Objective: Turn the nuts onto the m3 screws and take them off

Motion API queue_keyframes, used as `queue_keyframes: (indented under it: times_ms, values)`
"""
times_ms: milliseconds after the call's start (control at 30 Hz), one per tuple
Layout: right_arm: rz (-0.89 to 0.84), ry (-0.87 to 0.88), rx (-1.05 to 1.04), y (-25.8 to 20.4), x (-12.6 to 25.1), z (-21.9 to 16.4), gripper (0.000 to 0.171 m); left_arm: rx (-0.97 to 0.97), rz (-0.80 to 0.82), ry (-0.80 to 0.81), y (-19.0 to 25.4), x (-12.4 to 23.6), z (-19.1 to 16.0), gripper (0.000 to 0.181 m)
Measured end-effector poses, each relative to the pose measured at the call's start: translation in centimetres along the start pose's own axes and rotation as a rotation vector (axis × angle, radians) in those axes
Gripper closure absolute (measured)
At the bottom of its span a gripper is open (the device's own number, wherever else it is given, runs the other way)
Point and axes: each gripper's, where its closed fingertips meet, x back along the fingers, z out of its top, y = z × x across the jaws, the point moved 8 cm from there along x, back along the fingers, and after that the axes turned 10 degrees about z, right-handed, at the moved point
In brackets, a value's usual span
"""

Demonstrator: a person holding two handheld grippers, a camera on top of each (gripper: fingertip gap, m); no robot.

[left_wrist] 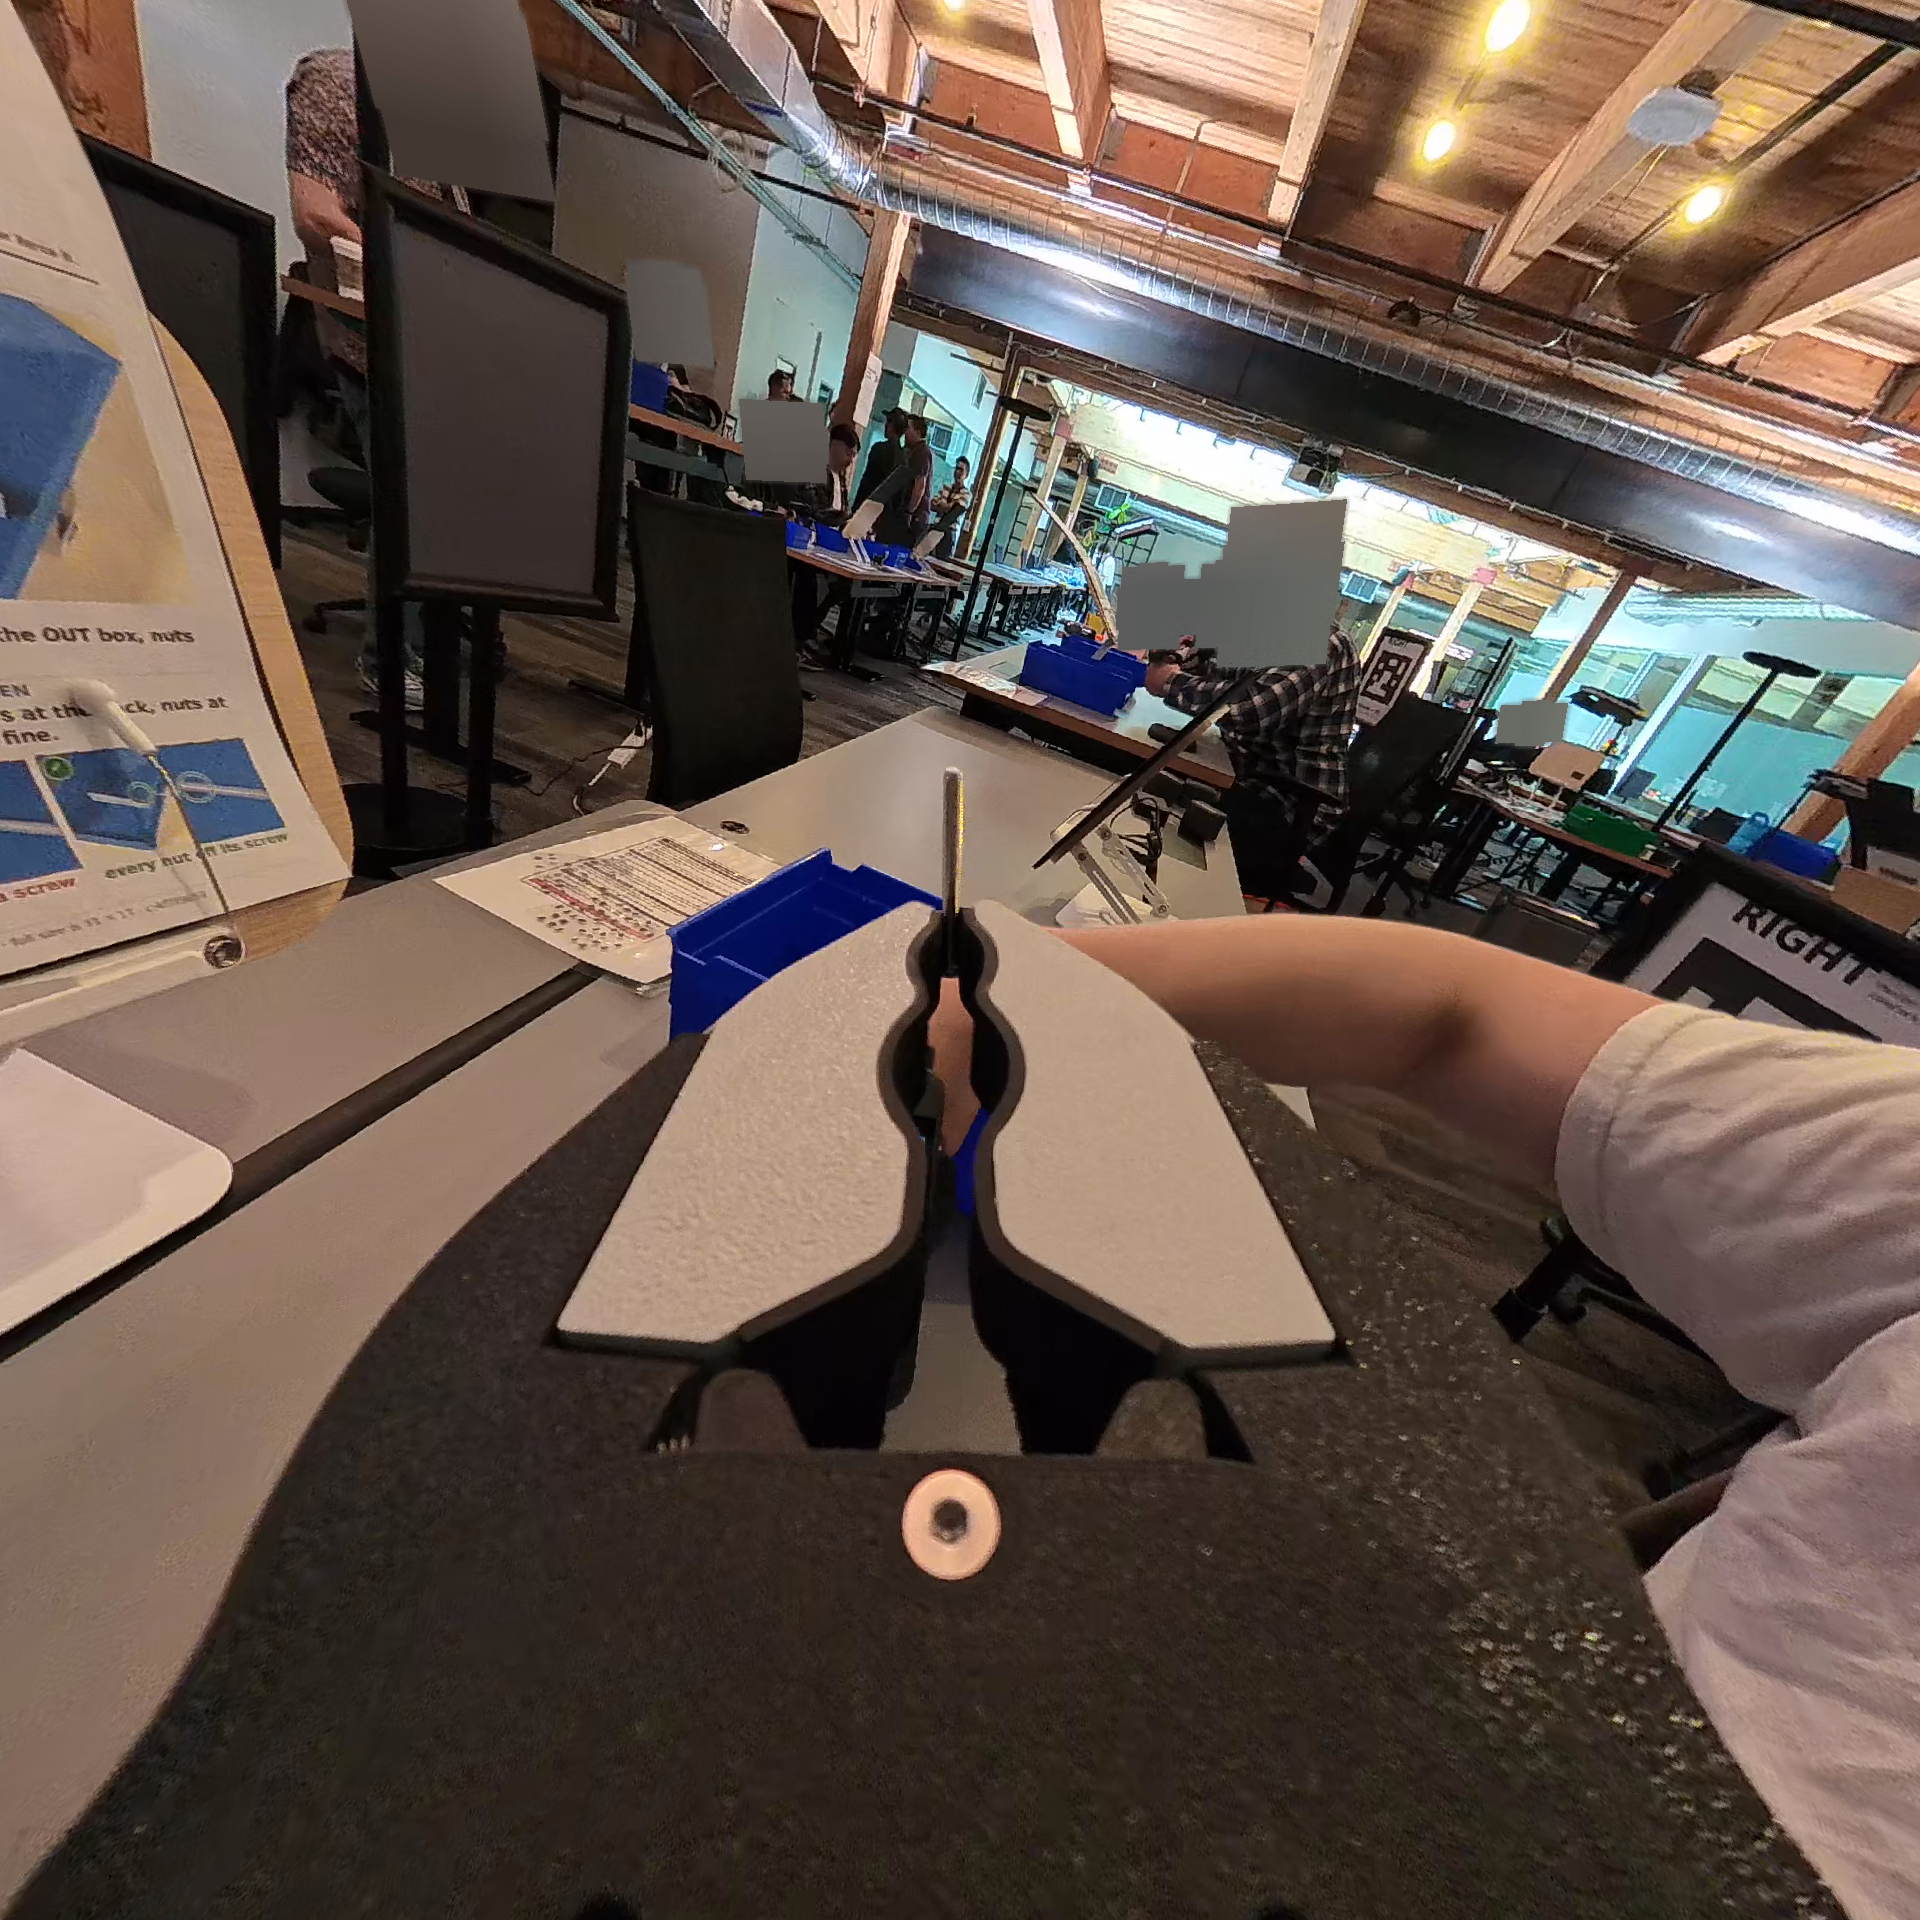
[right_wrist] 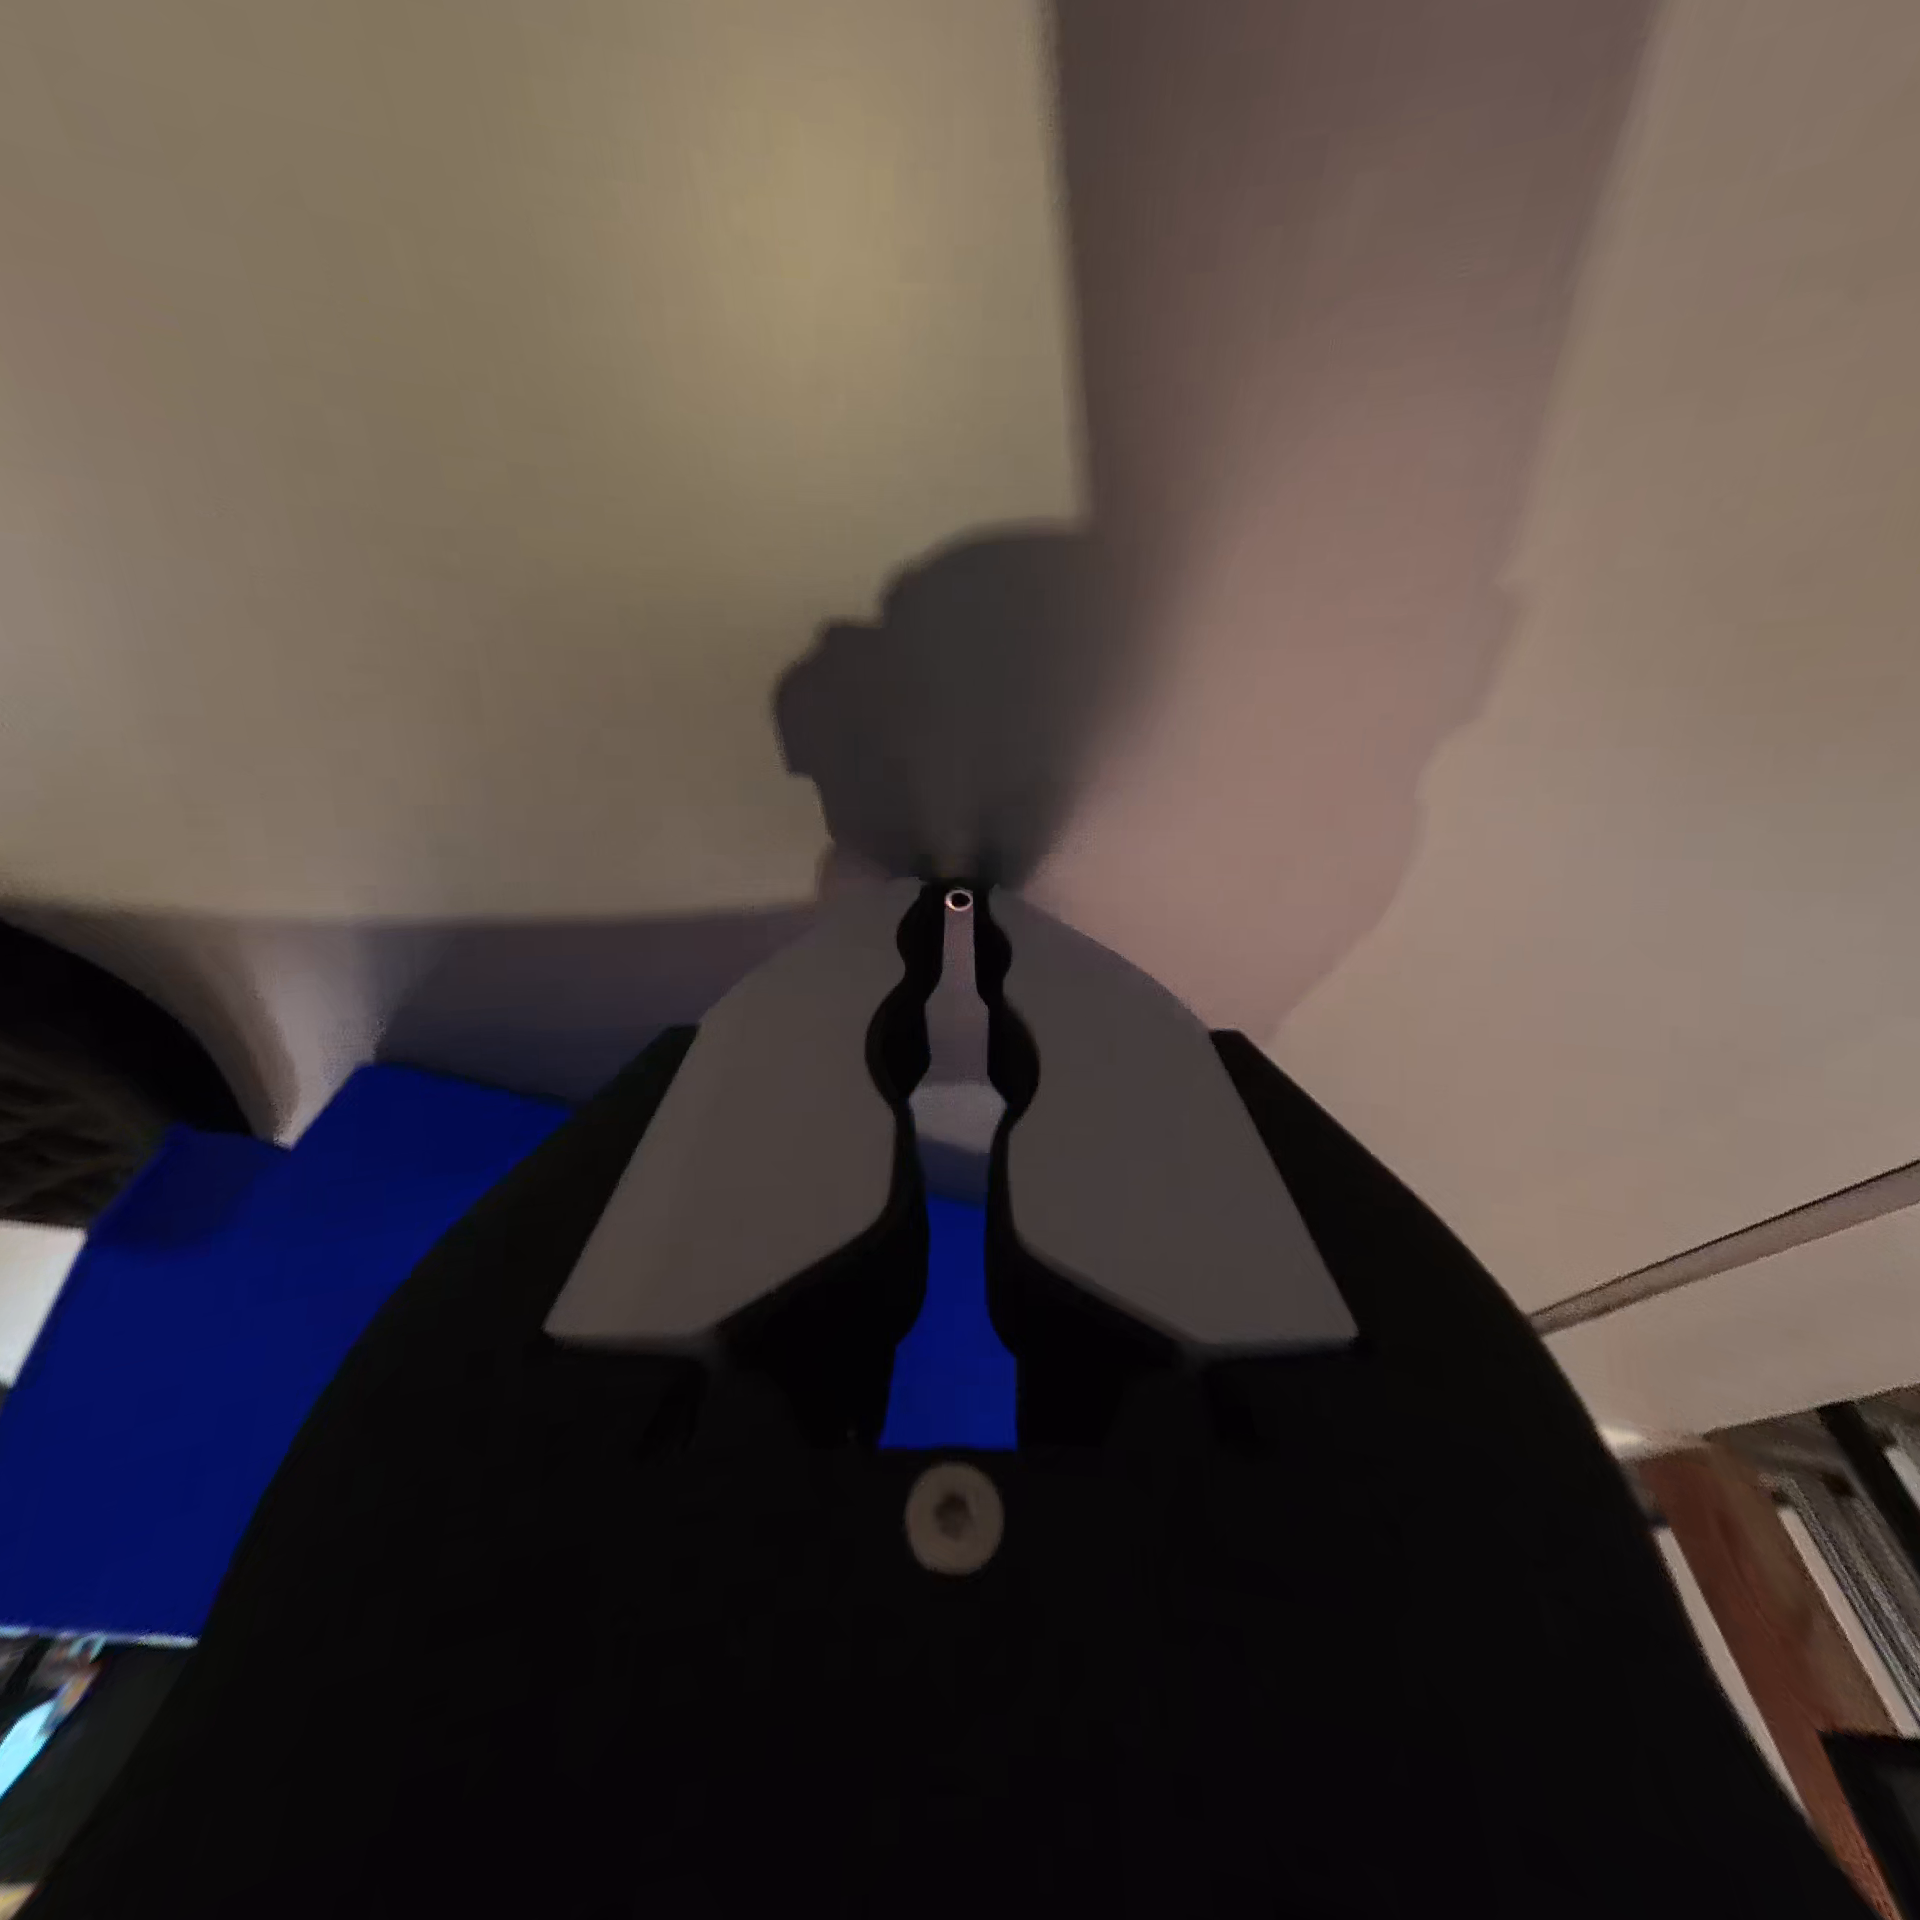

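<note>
The left gripper pinches a long screw upright at its tips, above the blue bin near the grey worktop's far edge, while the right gripper, over the same bin, clamps a small nut.

Upright grey screw; tiny nut

An open-plan workshop or lab: exposed timber ceiling beams with silver ducting, long rows of workbenches carrying blue parts bins, people at work, and an instruction sheet propped at the surface's left edge.
</note>
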Motion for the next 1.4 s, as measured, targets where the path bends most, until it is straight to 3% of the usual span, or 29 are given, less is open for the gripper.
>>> queue_keyframes:
  times_ms: [300,567,667,833,1033,1400]
  values:
    - [-0.022,0.271,0.052,1.5,2.1,6.2,0.166,0.013,0.020,0.029,-0.7,1.5,0.6,0.180]
    - [-0.186,0.519,-0.127,0.2,4.1,5.0,0.148,0.028,0.012,0.044,-0.9,1.8,0.8,0.180]
    - [-0.259,0.578,-0.181,-0.8,3.8,4.4,0.151,0.032,-0.001,0.044,-0.9,1.7,0.8,0.180]
    - [-0.212,0.565,-0.152,-0.9,2.2,5.0,0.157,0.035,-0.011,0.032,-0.8,1.5,0.6,0.180]
    - [-0.201,0.483,0.044,-0.7,2.0,5.4,0.153,0.022,-0.007,0.025,-0.4,1.5,0.6,0.180]
    - [-0.145,0.428,0.117,0.8,2.0,5.5,0.156,0.036,-0.005,0.003,-0.6,0.8,0.2,0.179]
